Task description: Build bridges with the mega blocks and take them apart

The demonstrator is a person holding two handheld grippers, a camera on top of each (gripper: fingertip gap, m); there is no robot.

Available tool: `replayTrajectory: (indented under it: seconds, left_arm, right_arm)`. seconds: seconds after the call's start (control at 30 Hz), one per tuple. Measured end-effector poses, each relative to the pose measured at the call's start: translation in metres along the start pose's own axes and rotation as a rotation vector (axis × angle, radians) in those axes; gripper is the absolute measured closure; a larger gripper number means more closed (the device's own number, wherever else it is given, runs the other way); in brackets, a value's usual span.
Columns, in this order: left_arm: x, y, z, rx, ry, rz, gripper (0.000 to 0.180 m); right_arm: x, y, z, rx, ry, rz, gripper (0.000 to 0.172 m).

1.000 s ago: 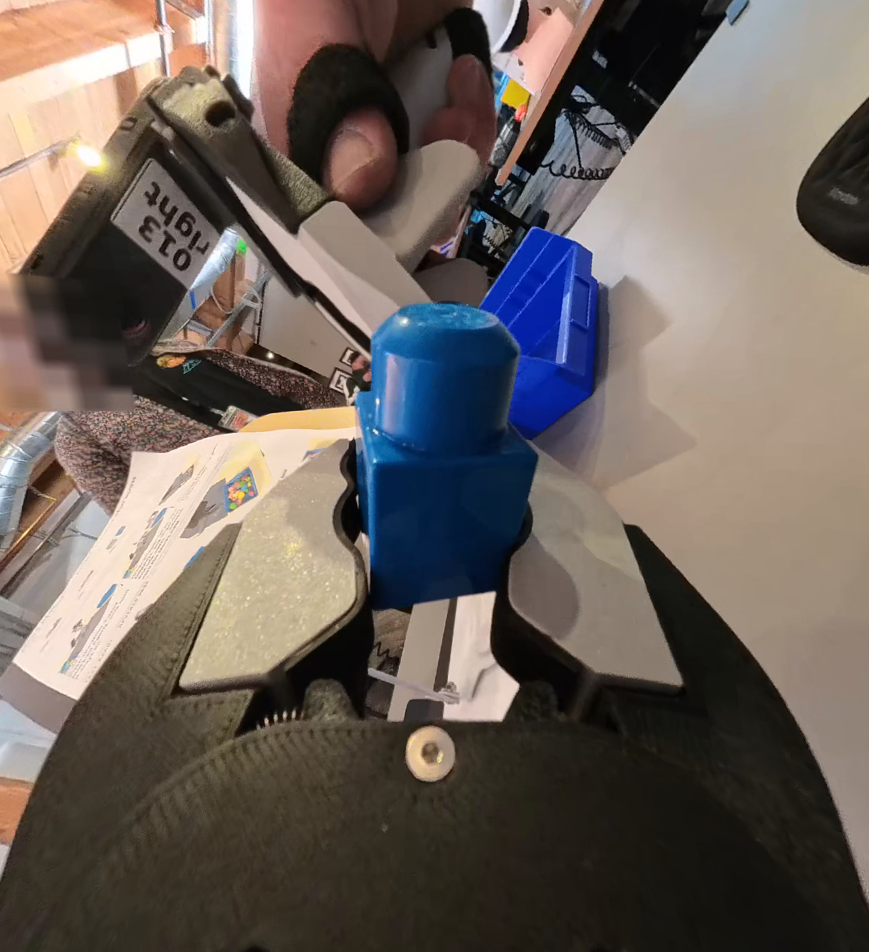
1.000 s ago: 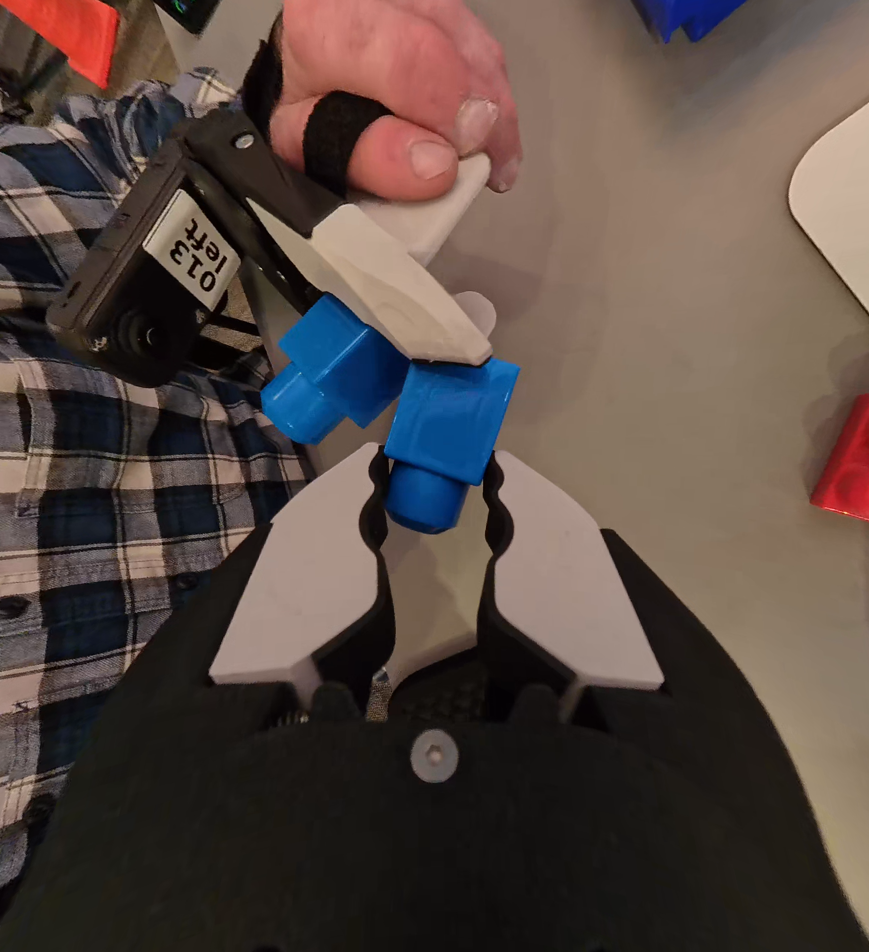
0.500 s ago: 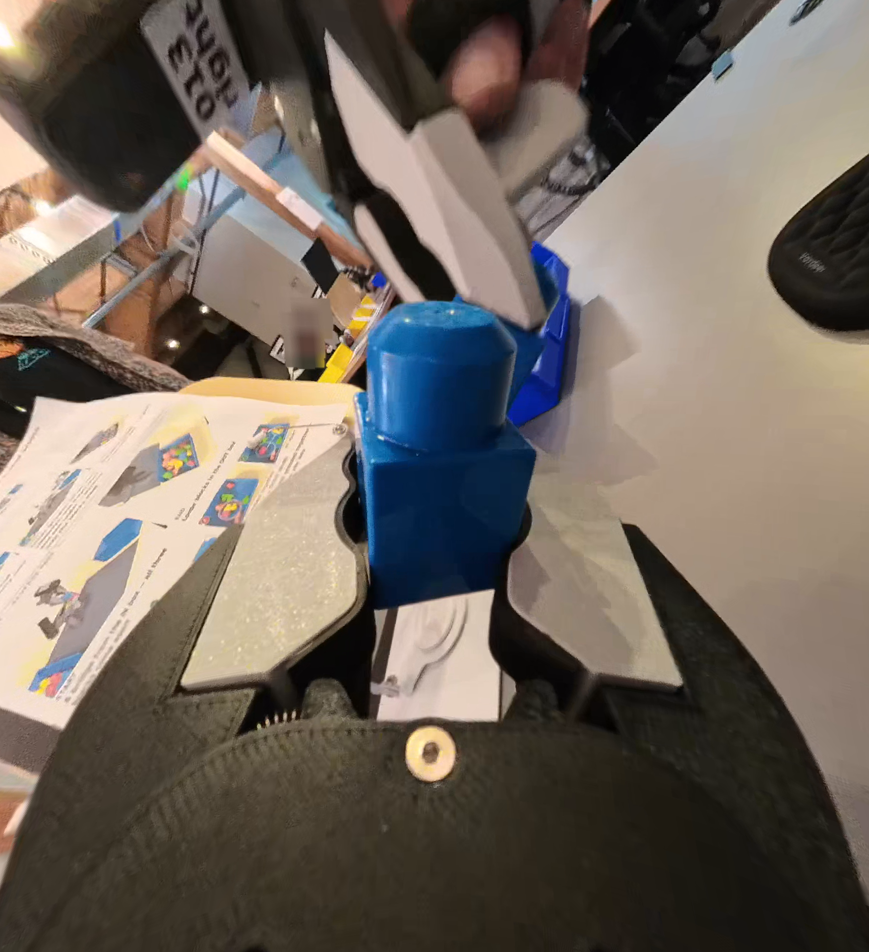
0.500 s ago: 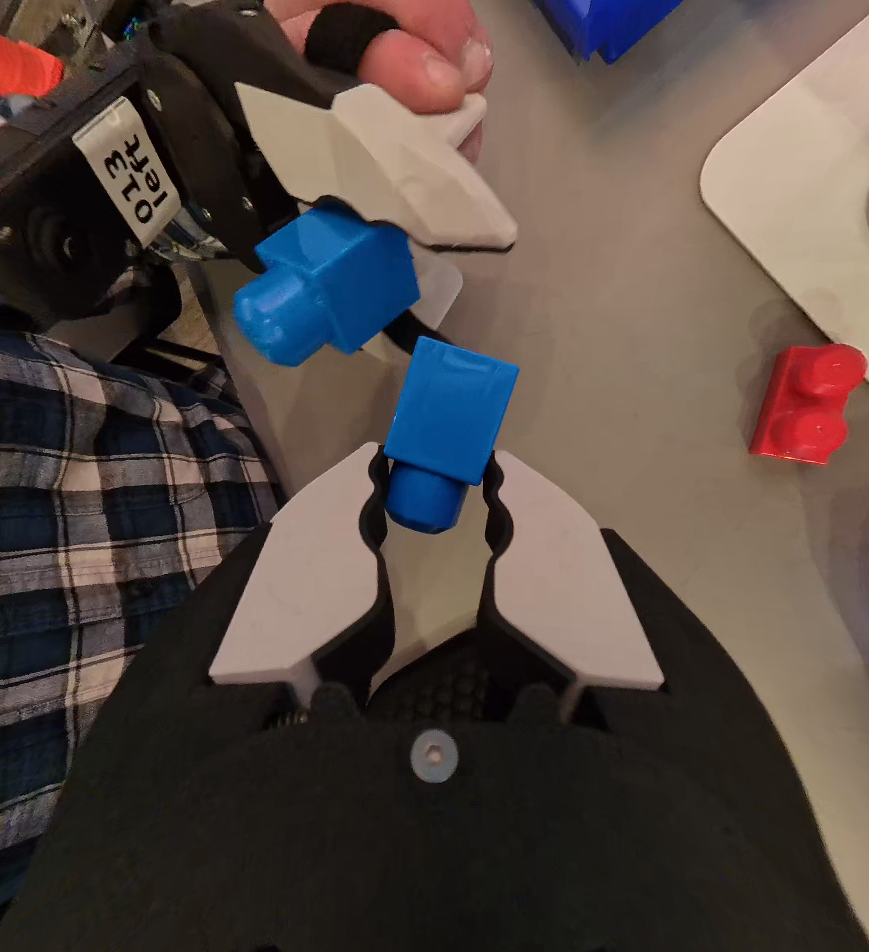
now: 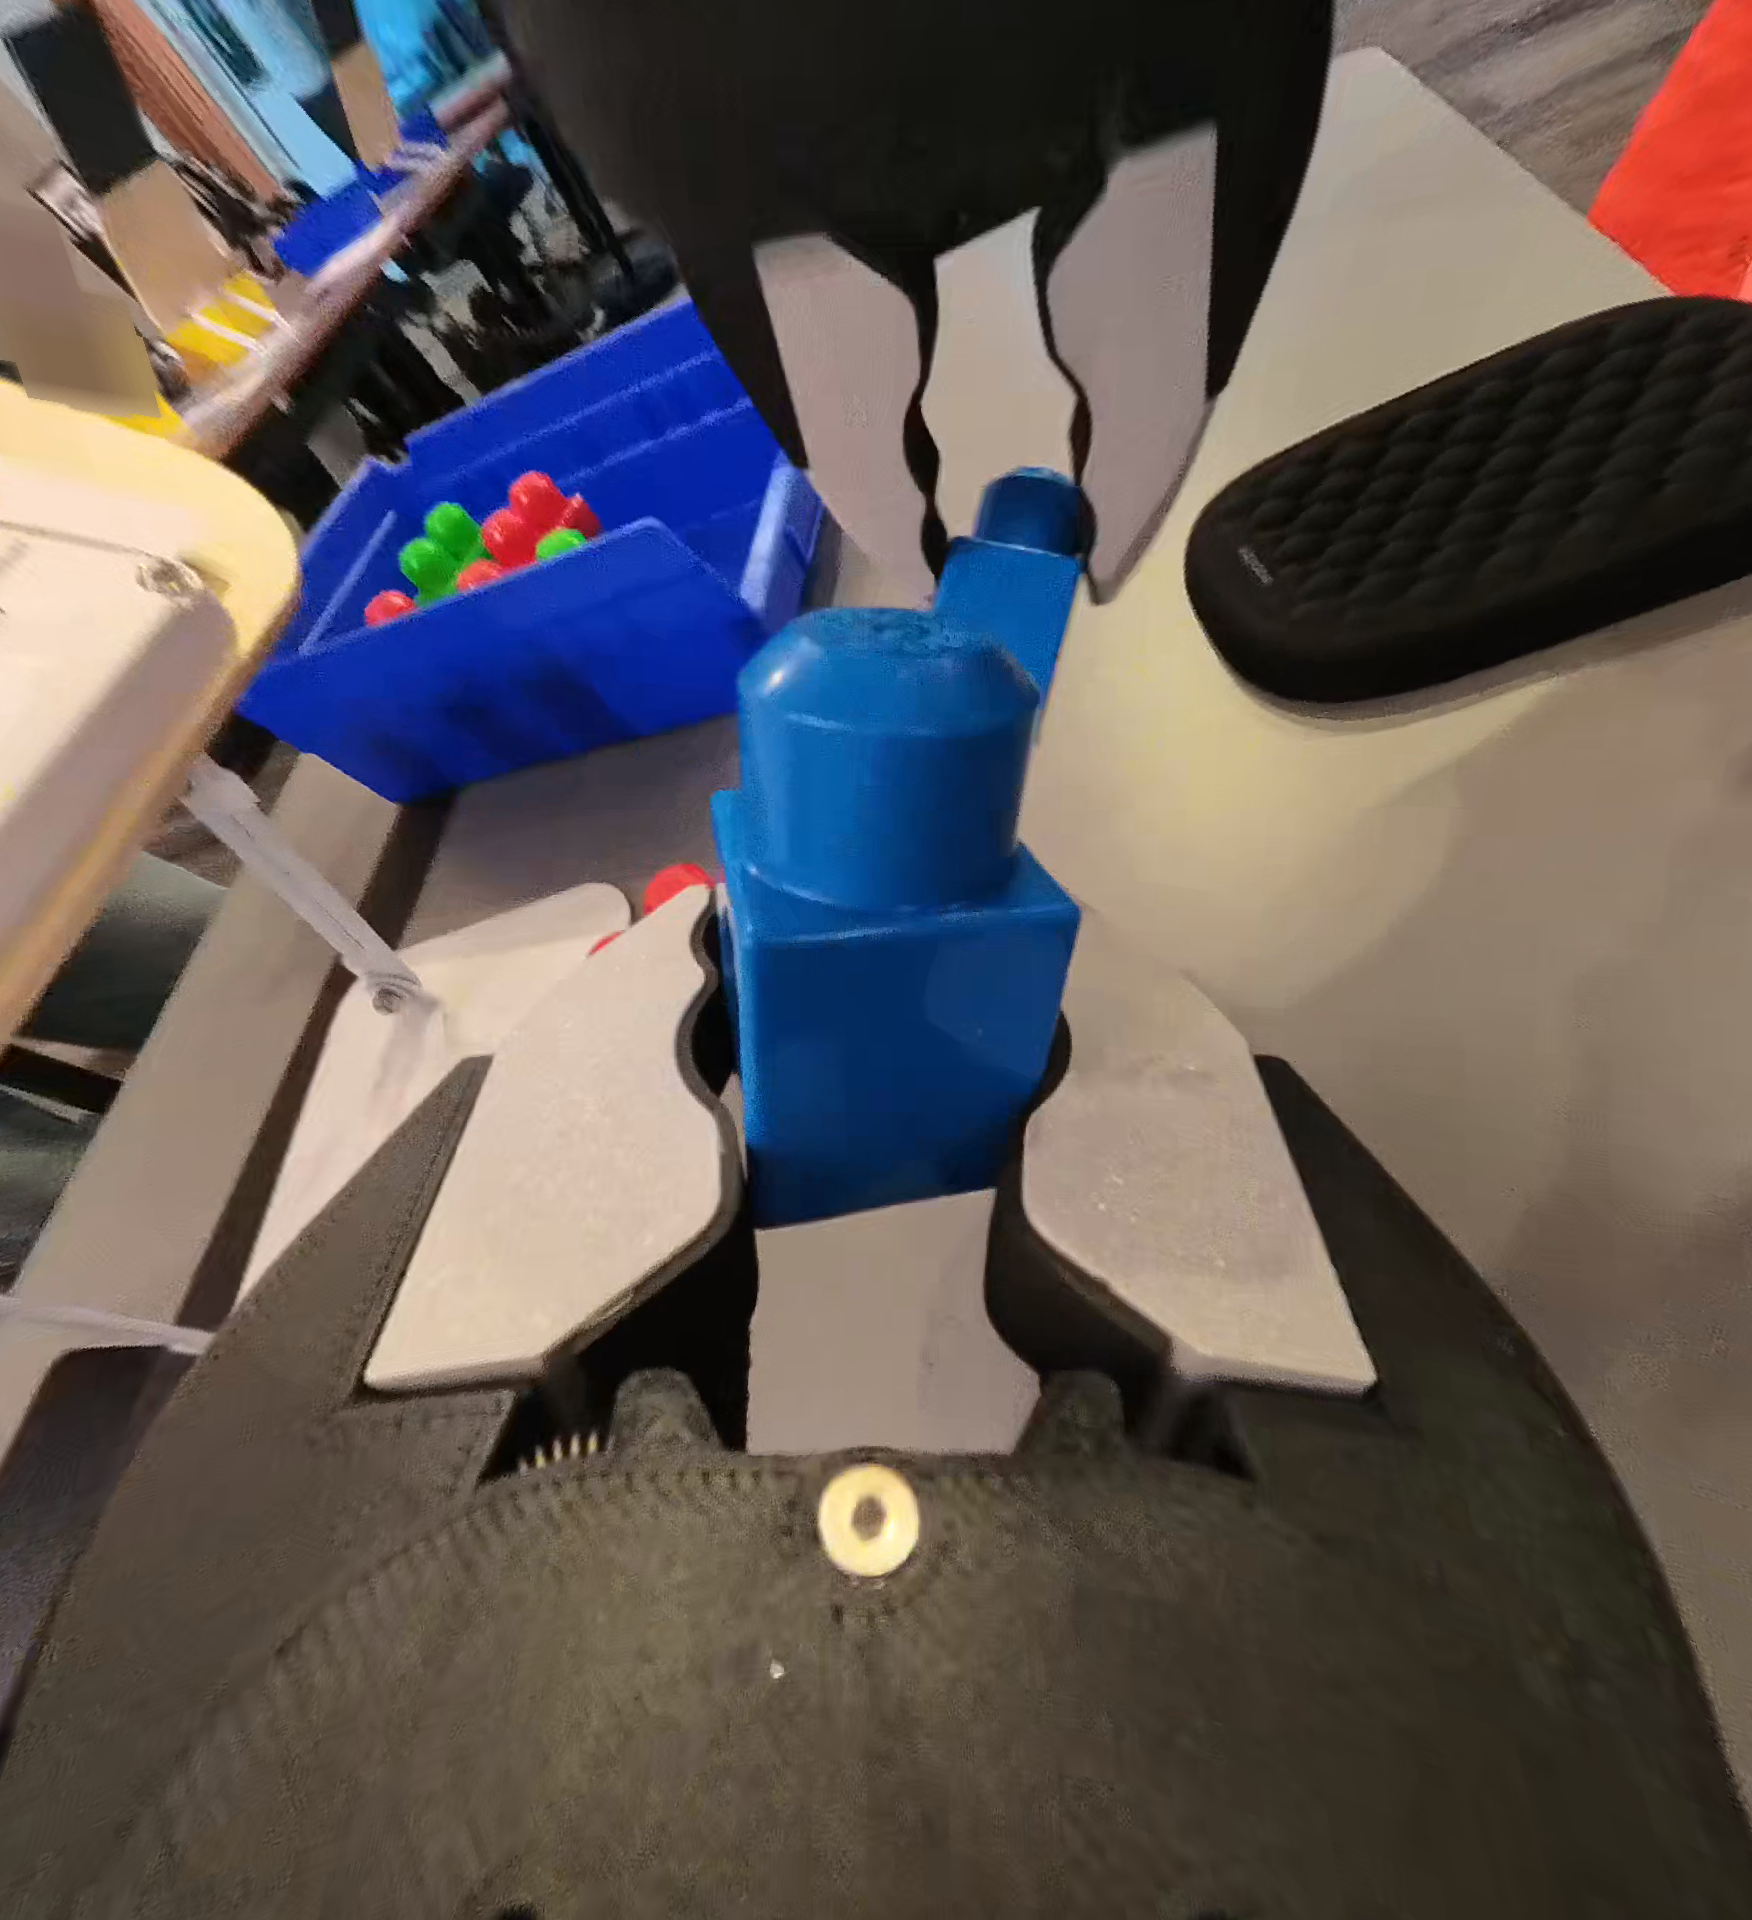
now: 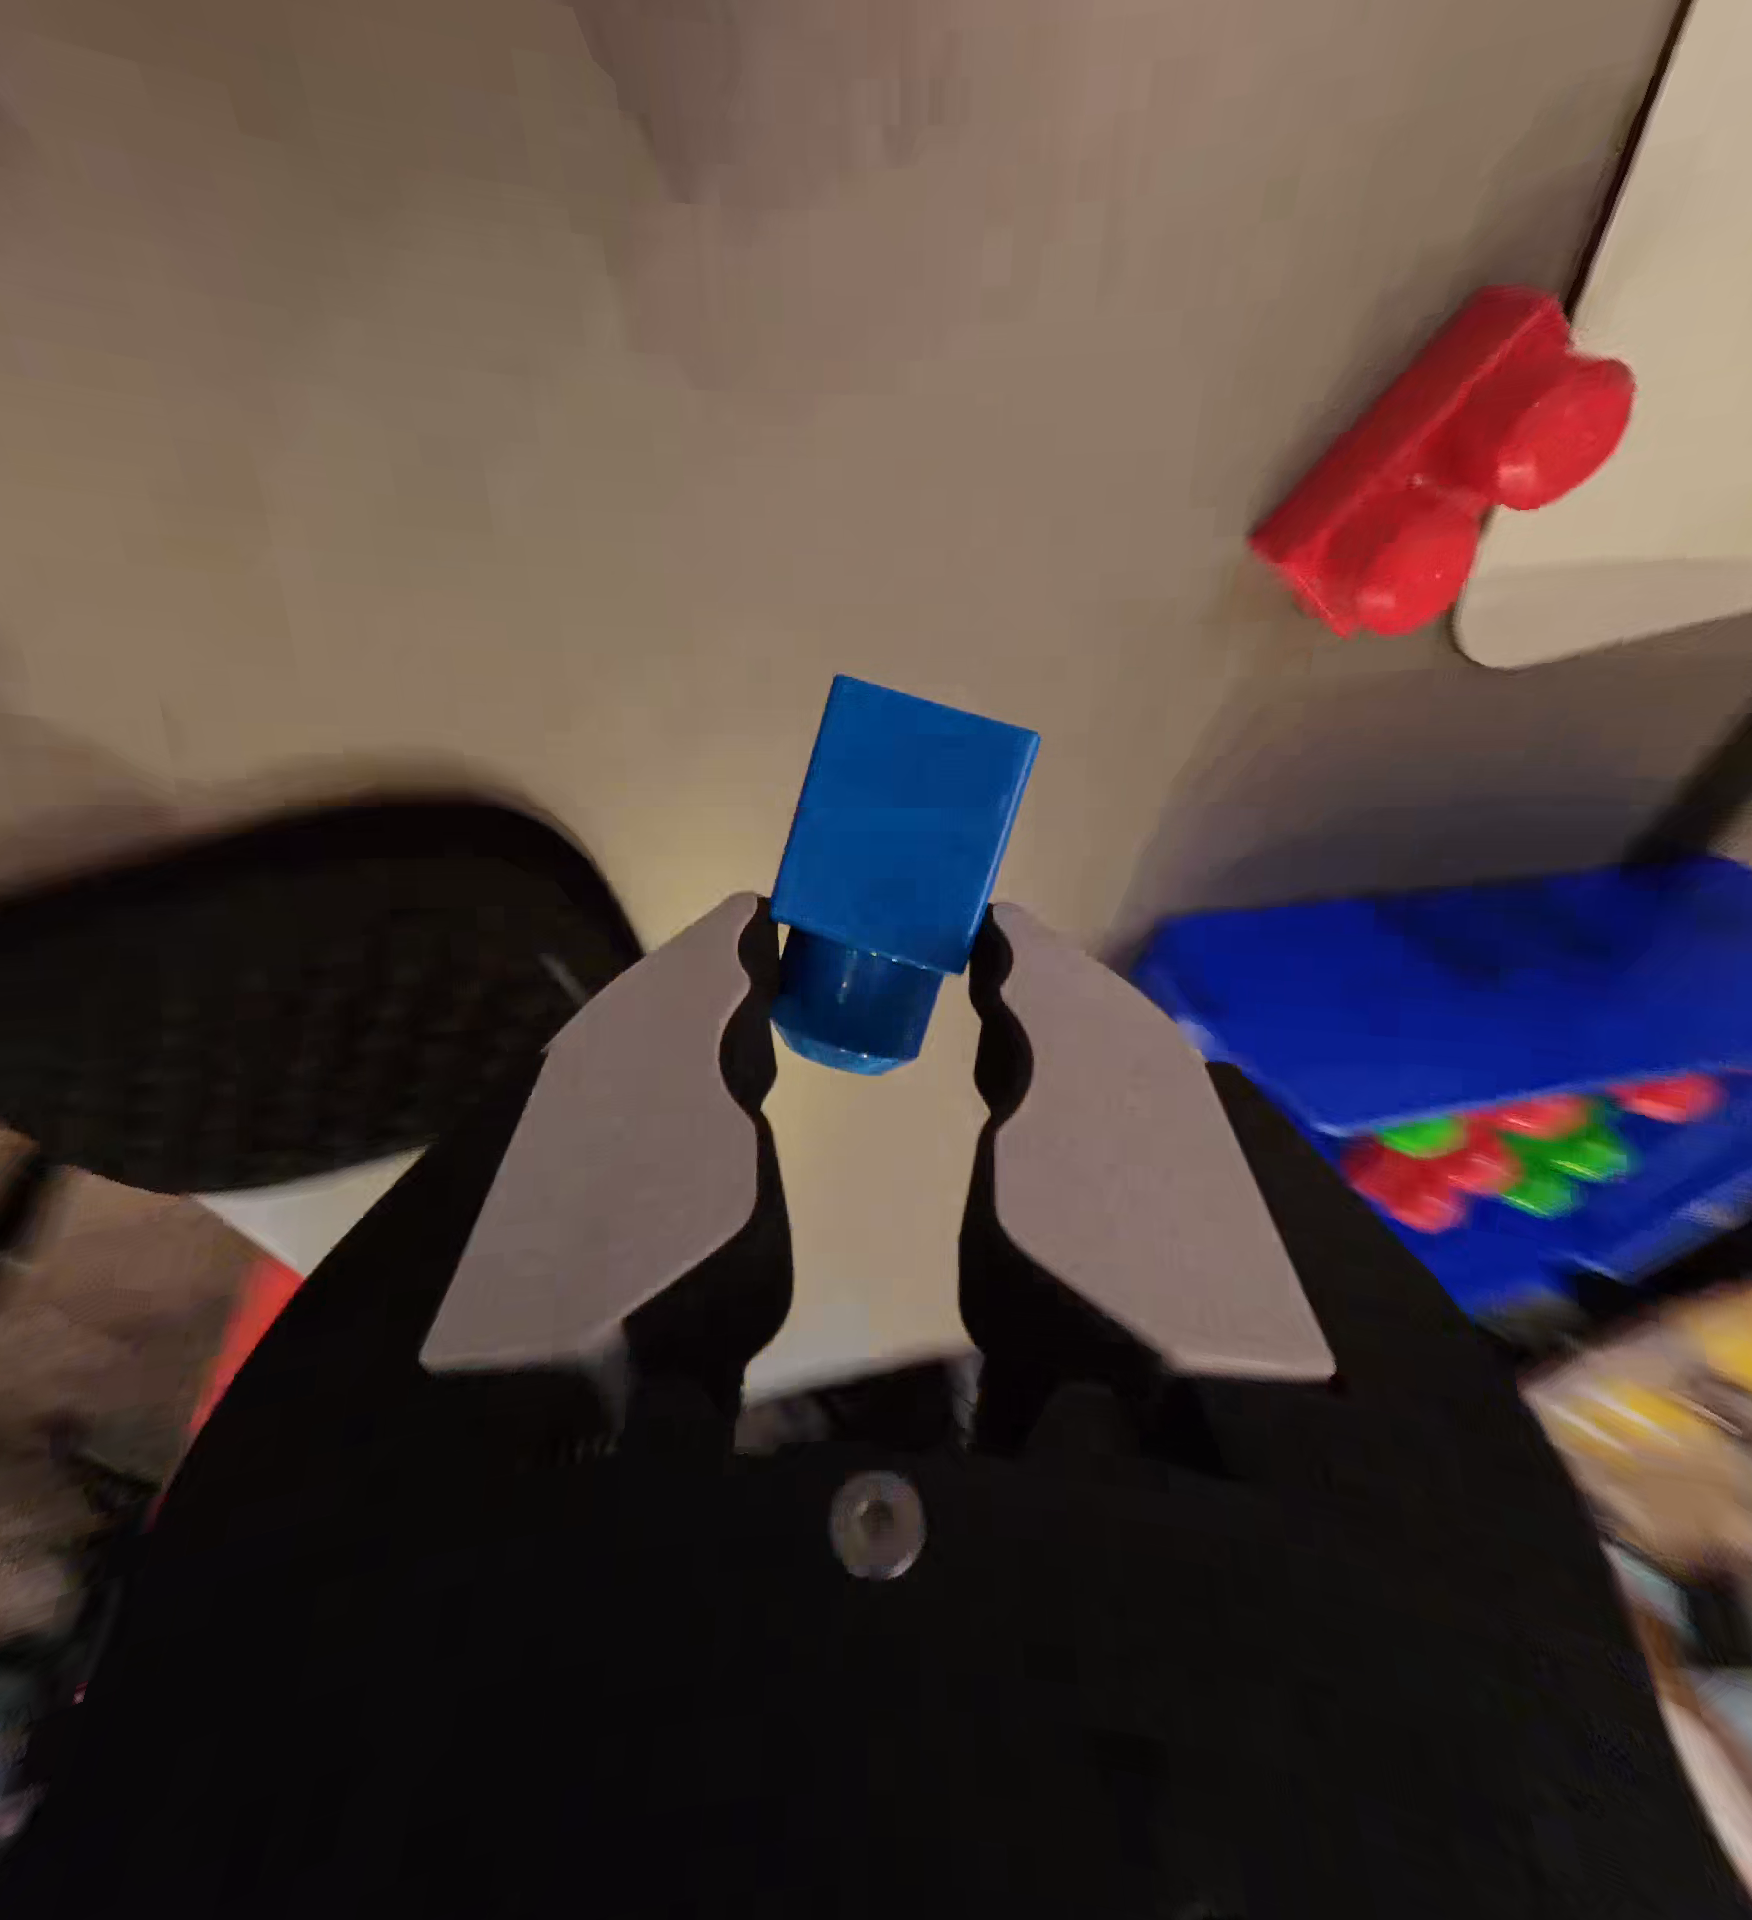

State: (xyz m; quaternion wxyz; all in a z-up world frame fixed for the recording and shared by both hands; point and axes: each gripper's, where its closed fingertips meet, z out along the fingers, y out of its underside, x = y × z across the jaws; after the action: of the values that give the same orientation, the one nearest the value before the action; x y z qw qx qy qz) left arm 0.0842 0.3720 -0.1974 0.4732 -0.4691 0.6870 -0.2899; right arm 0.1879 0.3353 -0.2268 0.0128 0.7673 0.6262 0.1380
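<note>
Each pair of tongs is clamped on its own single-stud blue block, and the two blocks are apart. The left tongs [image 5: 887, 1039] grip the square body of one block [image 5: 893, 997], stud pointing away from the camera. The right tongs [image 6: 877, 935] pinch the other block [image 6: 903, 821] at the stud end, body sticking out ahead; from the left view that pair hangs over the worktop [image 5: 1423, 935] just past the near block, tips down.

Take the blue bin [image 5: 560, 634] as the landmark. Inside it lie red and green blocks [image 5: 498, 540]. On the worktop near the bin lies a red two-stud block [image 6: 1443, 468], touching the edge of a pale mat [image 6: 1630, 613]. A black pad [image 5: 1516, 499] lies on the far side of the held blocks from the bin.

As for progress: no bridge stands anywhere in view, and most pieces already sit in the bin. This looks like the taking-apart stage, nearly done. What seems left is to drop both blue blocks and the loose red one into the bin.
</note>
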Motion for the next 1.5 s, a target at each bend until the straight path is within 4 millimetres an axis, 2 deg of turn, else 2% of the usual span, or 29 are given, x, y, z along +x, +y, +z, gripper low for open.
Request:
replayTrajectory:
  seconds: [0.07,0.13,0.2,0.33,0.43,0.57,0.77,0.83,0.93,0.97,1.0,1.07,1.13,1.2,1.27,1.37,1.5]
  left_arm:
    - [0.000,0.007,-0.002,-0.009,0.015,-0.029,0.129]
    - [0.000,0.015,-0.004,-0.023,0.036,-0.069,0.129]
    - [-0.005,0.024,-0.008,-0.036,0.034,-0.106,0.128]
    - [-0.014,0.035,-0.014,-0.036,0.030,-0.172,0.129]
    - [-0.017,0.038,-0.016,-0.019,0.035,-0.212,0.129]
    - [-0.015,0.041,-0.017,-0.004,0.045,-0.225,0.129]
    - [-0.017,0.042,-0.017,0.007,0.042,-0.225,0.129]
    - [-0.020,0.039,-0.018,0.022,0.013,-0.209,0.129]
    - [-0.031,0.035,-0.021,0.007,-0.075,-0.156,0.129]
    - [-0.036,0.035,-0.022,-0.013,-0.112,-0.129,0.129]
    - [-0.039,0.033,-0.023,-0.027,-0.144,-0.103,0.129]
    - [-0.046,0.027,-0.024,-0.039,-0.200,-0.064,0.129]
    - [-0.050,0.022,-0.022,-0.054,-0.217,-0.053,0.129]
    - [-0.053,0.016,-0.018,-0.049,-0.234,-0.049,0.129]
    - [-0.056,0.010,-0.014,-0.052,-0.263,-0.036,0.129]
    - [-0.053,-0.003,-0.004,-0.059,-0.270,0.005,0.129]
    - [-0.053,-0.016,0.008,-0.094,-0.308,0.062,0.129]
  right_arm:
    - [0.002,-0.002,0.008,-0.119,0.088,-0.208,0.135]
    - [0.010,0.002,0.015,-0.288,0.187,-0.344,0.135]
    - [0.001,0.001,0.026,-0.374,0.171,-0.498,0.135]
    - [-0.005,0.003,0.047,-0.525,0.142,-0.678,0.135]
    - [-0.003,-0.003,0.052,-0.574,0.127,-0.723,0.135]
    - [-0.008,-0.022,0.048,-0.543,0.086,-0.709,0.135]
    - [-0.013,-0.048,0.045,-0.394,0.051,-0.611,0.116]
    - [-0.013,-0.050,0.037,-0.320,0.041,-0.526,0.098]
    - [-0.014,-0.063,0.009,-0.061,-0.017,-0.321,0.101]
    - [-0.009,-0.070,-0.006,0.058,-0.023,-0.222,0.103]
    - [0.003,-0.075,-0.021,0.168,-0.003,-0.107,0.112]
    - [0.013,-0.070,-0.046,0.320,-0.029,0.062,0.101]
    - [0.020,-0.071,-0.072,0.510,-0.050,0.211,0.107]
    - [0.023,-0.070,-0.095,0.666,-0.044,0.290,0.102]
    - [0.031,-0.070,-0.116,0.811,-0.001,0.396,0.110]
    - [0.037,-0.068,-0.128,0.929,-0.007,0.539,0.114]
    - [0.037,-0.068,-0.133,1.020,-0.033,0.606,0.111]
